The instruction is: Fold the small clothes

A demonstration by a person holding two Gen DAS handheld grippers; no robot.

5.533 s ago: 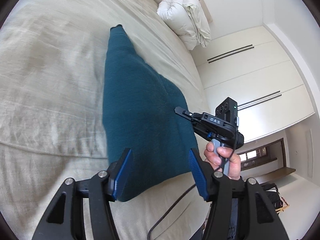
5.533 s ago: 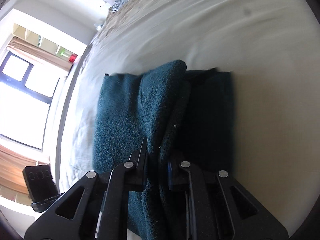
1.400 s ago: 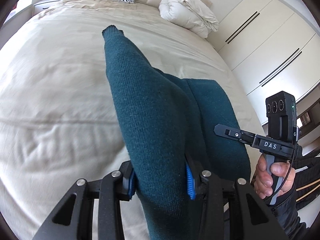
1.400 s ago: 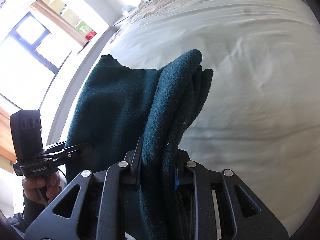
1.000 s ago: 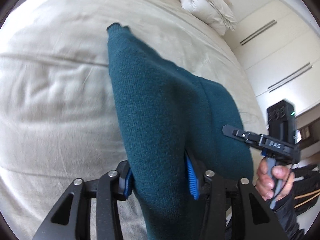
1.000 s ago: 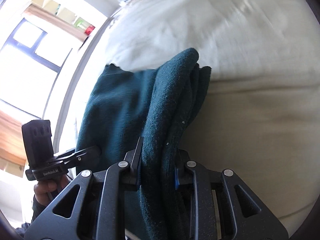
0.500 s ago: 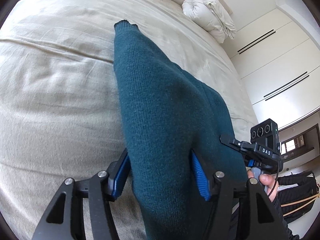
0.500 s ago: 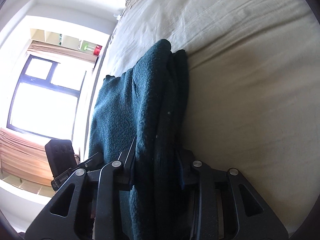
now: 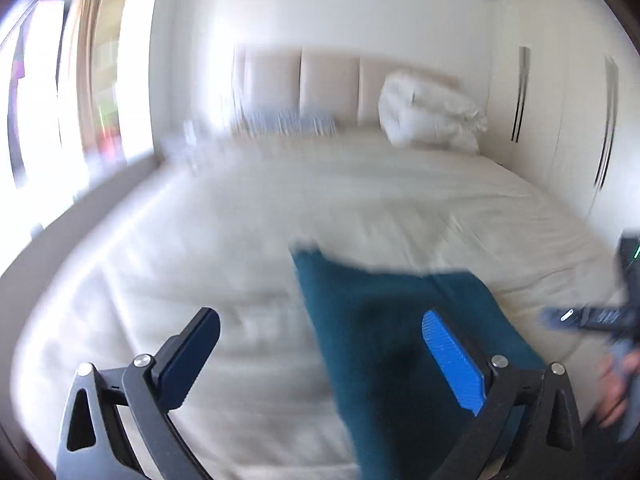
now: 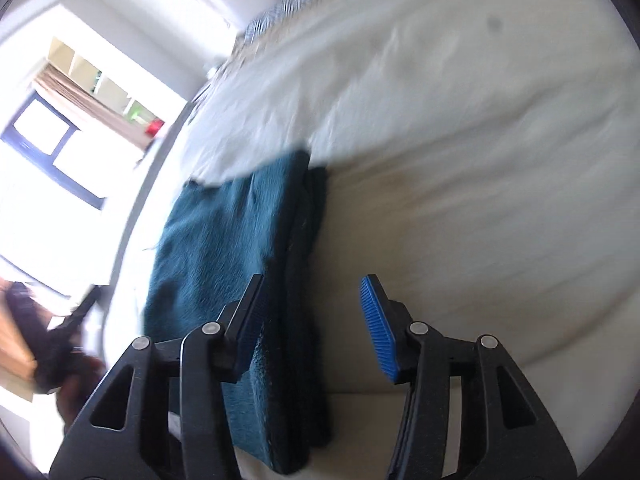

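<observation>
A folded dark teal knit garment (image 9: 400, 320) lies flat on the cream bed (image 9: 280, 216). My left gripper (image 9: 320, 336) is open and empty above its near left part; both views are blurred by motion. In the right wrist view the garment (image 10: 224, 264) lies in a thick folded stack. My right gripper (image 10: 312, 320) is open and empty over its right edge, with the left finger over the cloth and the right finger over bare sheet. The other gripper shows at each view's edge, in the left wrist view (image 9: 592, 316) and in the right wrist view (image 10: 60, 344).
A white bundled duvet (image 9: 428, 120) and a striped pillow (image 9: 288, 122) lie by the headboard at the far end. White wardrobe doors (image 9: 560, 92) stand to the right. A window (image 10: 52, 148) and the bed's left edge are on the left.
Both grippers have let go of the teal garment and opened wide. The garment now lies flat on the bed. Both grippers have pulled back and up; the left one has swung level.
</observation>
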